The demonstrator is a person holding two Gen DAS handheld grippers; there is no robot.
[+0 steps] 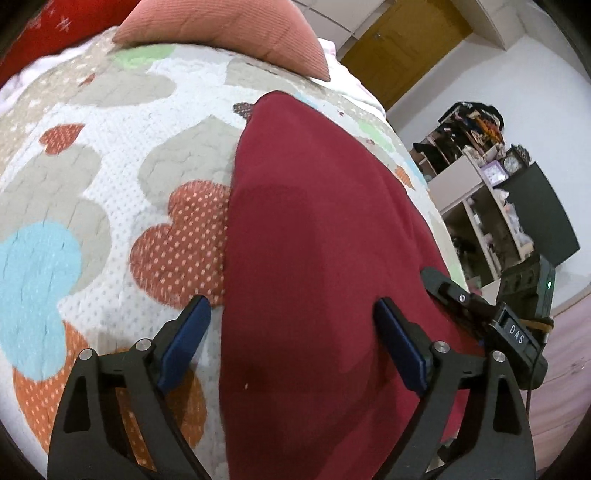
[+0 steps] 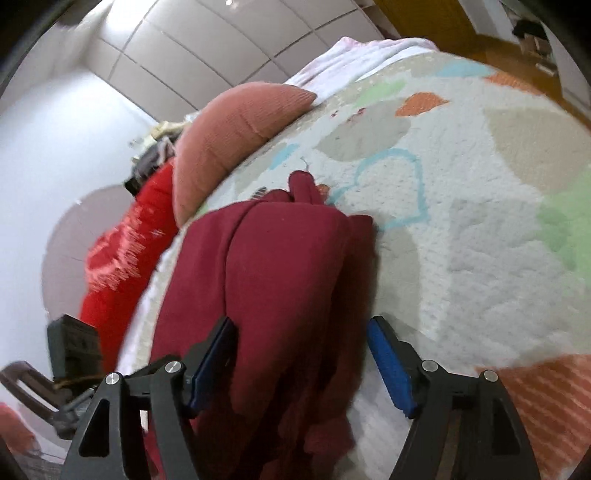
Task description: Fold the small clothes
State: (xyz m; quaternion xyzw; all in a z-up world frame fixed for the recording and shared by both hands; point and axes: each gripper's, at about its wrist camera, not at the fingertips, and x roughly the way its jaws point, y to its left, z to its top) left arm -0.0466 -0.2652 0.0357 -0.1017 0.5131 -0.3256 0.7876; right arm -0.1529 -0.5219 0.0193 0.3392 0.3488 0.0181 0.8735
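Left gripper: we see our left gripper (image 1: 291, 314) spread wide, its blue pads (image 1: 184, 343) well apart and clamping nothing. One pad hangs over the quilt (image 1: 110, 192), the other over the garment; the cloth's long edge runs between them. We cannot tell whether either pad touches the fabric.

Right gripper: our right gripper (image 2: 301, 332) is likewise wide apart, with nothing pinched between its blue pads (image 2: 389, 365). One pad sits over the garment, the other over the quilt just beside the garment's edge. In the left wrist view the right gripper (image 1: 443, 286) shows at the far side of the garment, low against the cloth.

Garment: the dark red garment (image 1: 314, 240) lies on the quilt-covered bed. From the left wrist it looks a smooth, long, flat shape. From the right wrist the same garment (image 2: 280, 266) shows layered folds and a small bunched end pointing away from us.

Quilt: white, with grey, orange, blue and green patches, lying under the garment in both views (image 2: 461, 221).

Pillow: a salmon ribbed pillow (image 1: 229, 29) rests at the far end of the bed, well apart from the garment.

Red blanket: a bright red patterned blanket (image 2: 125, 258) lies beside the pillow.

Shelving: cluttered shelves (image 1: 476, 192) stand beyond the bed.
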